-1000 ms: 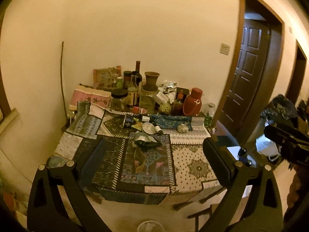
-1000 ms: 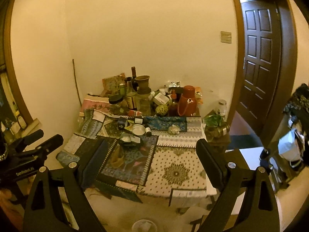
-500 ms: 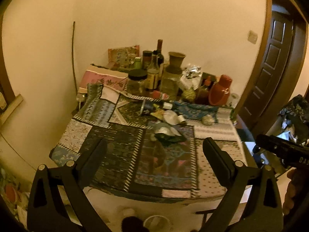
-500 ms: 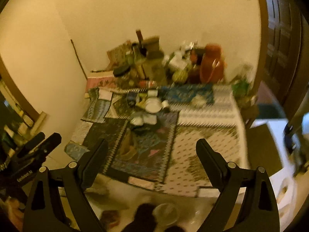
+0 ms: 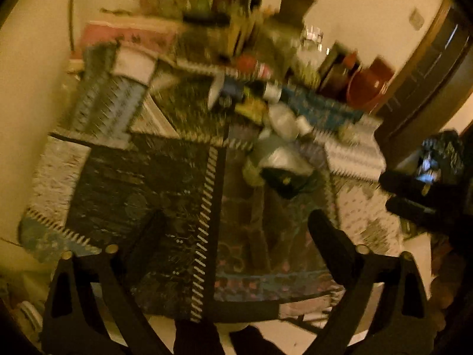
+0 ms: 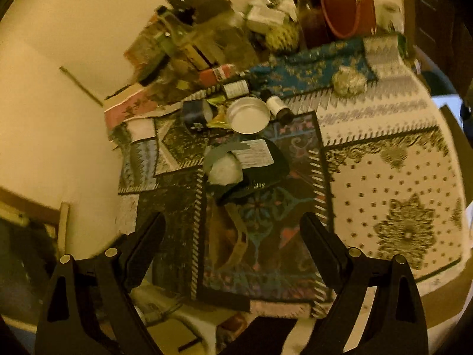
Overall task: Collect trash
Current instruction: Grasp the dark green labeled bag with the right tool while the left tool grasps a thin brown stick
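Left gripper: the left gripper (image 5: 236, 230) hangs over the near half of the table (image 5: 56, 174), pointed steeply down; its jaws stand wide and are closing a little, with only patterned cloth between them, so it grips nothing and touches nothing.
Right gripper: the right gripper (image 6: 233, 230) is spread wide and released, empty, above the dark blue panel of the cloth (image 6: 266, 207); in the left wrist view its black body shows at the right edge (image 5: 419, 198).
Trash, left side: a dark roll of tape (image 6: 196, 114) lies beside a yellow scrap (image 6: 217, 115).
Trash, middle: a crumpled dark packet (image 6: 245, 168) with a white label and a white wad lies just beyond the right gripper's fingertips; behind it sits a round metal lid (image 6: 248, 115), with a small bottle (image 6: 279, 108) just to its right.
Trash, right: a ball of foil (image 6: 348, 81) rests on the blue strip of cloth.
Back of table: bottles, jars and a red jug (image 6: 347, 9) crowd against the wall.
Change: both grippers have come down and closer to the table and tipped further downward; the table fills far more of each view, and the left view is now blurred.
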### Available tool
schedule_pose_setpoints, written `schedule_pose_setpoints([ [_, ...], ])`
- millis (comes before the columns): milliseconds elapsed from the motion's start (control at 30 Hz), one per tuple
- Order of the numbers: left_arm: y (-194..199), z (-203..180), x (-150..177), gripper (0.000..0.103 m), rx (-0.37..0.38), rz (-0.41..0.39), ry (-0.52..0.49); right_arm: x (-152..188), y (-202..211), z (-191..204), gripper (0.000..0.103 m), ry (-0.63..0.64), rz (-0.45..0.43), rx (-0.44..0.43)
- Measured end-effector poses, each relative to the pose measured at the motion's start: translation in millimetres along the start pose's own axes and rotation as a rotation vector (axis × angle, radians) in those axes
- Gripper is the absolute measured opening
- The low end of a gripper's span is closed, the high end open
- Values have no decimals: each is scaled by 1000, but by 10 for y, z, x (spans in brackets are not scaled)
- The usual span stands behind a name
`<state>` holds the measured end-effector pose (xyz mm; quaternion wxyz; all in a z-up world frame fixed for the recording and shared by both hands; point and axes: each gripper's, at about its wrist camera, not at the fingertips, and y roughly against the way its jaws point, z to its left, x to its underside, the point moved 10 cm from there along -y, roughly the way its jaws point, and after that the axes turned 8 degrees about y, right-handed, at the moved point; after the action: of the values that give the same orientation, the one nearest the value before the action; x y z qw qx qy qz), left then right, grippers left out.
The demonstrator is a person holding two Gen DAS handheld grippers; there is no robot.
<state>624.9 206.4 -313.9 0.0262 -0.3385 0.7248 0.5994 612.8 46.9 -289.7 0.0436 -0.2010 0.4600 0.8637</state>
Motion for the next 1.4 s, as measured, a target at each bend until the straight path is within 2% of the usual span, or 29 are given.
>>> schedule_pose_setpoints([
  [133, -420, -41, 167, 68, 27, 111, -58, -4, -428, -144, 91, -113, 63, -28],
  [267, -658, -106, 267, 50, 61, 166, -98, -50, -691, -224, 91, -157, 80, -10],
  [333, -746, -126, 297, 39, 71, 184, -106, -84, -819, -224, 91, -187, 89, -33],
  [433, -847, -147, 305, 32, 79, 199, -113, -127, -978, -227, 90, -231, 99, -65],
  [533, -926, -176, 298, 25, 98, 222, -118, -160, -1124, -252, 85, -232, 107, -33],
  [600, -955, -183, 298, 17, 101, 229, -122, -172, -1205, -216, 69, -232, 123, -57],
  [633, -971, -187, 305, 11, 102, 233, -125, -180, -1228, -191, 65, -233, 128, -72],
  [700, -993, -184, 321, 5, 101, 239, -129, -210, -1233, -132, 45, -215, 124, -93],
  [733, -1001, -182, 330, 3, 99, 241, -129, -227, -1214, -97, 41, -199, 121, -101],
  [800, -1003, -178, 330, 1, 101, 239, -125, -253, -1193, -25, 23, -169, 119, -120],
  [867, -984, -188, 317, 0, 107, 233, -121, -283, -1116, 38, 15, -124, 107, -120],
  [967, -895, -183, 326, 0, 102, 212, -124, -329, -967, 62, 13, -81, 69, -107],
  [1133, -736, -202, 302, 0, 85, 183, -129, -387, -478, 56, 12, -3, -23, -70],
  [1267, -565, -236, 259, 0, 65, 144, -106, -413, -1, -9, 12, 84, -114, 13],
  [1400, -266, -362, 160, 0, 46, 63, -99, -378, 400, -101, 12, 154, -178, 82],
])
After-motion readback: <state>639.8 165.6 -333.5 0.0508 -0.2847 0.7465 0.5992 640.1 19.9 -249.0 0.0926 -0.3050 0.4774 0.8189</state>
